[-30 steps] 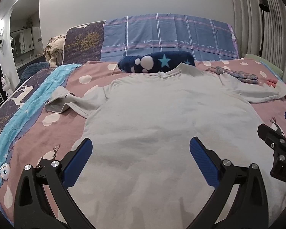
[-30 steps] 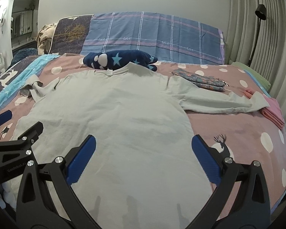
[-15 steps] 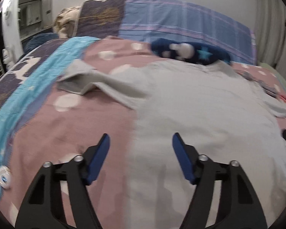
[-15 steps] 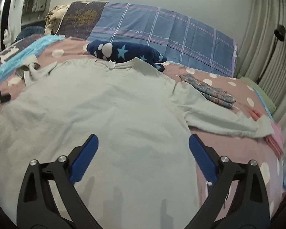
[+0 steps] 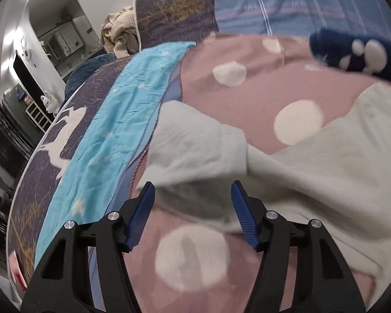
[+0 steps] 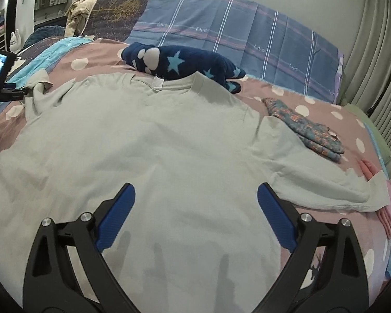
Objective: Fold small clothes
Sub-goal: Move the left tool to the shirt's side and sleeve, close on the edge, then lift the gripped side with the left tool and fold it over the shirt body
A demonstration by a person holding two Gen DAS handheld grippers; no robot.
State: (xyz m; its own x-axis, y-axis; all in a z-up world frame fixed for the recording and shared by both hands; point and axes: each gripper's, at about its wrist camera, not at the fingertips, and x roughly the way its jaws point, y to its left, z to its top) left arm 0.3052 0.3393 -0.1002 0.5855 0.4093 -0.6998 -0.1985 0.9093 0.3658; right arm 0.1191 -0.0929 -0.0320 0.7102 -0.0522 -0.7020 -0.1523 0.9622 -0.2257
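A pale grey-green T-shirt (image 6: 153, 151) lies spread flat on the pink spotted bedcover, collar toward the pillows. Its left sleeve (image 5: 195, 154) is crumpled at the shirt's left side. My left gripper (image 5: 193, 200) is open, its blue pads either side of that sleeve's near edge, low over the cover. It also shows at the far left of the right wrist view (image 6: 5, 92). My right gripper (image 6: 195, 203) is open and empty above the shirt's lower body. The right sleeve (image 6: 325, 182) lies stretched out to the right.
A navy star-patterned plush item (image 6: 179, 62) lies behind the collar. Folded patterned cloth (image 6: 305, 130) and folded pink cloth (image 6: 388, 208) lie right of the shirt. A turquoise blanket (image 5: 112, 135) runs along the left. Pillows (image 6: 234, 34) stand against the wall.
My left gripper has swung left from the shirt's body to the crumpled left sleeve and come in close. My right gripper has moved forward a little over the shirt.
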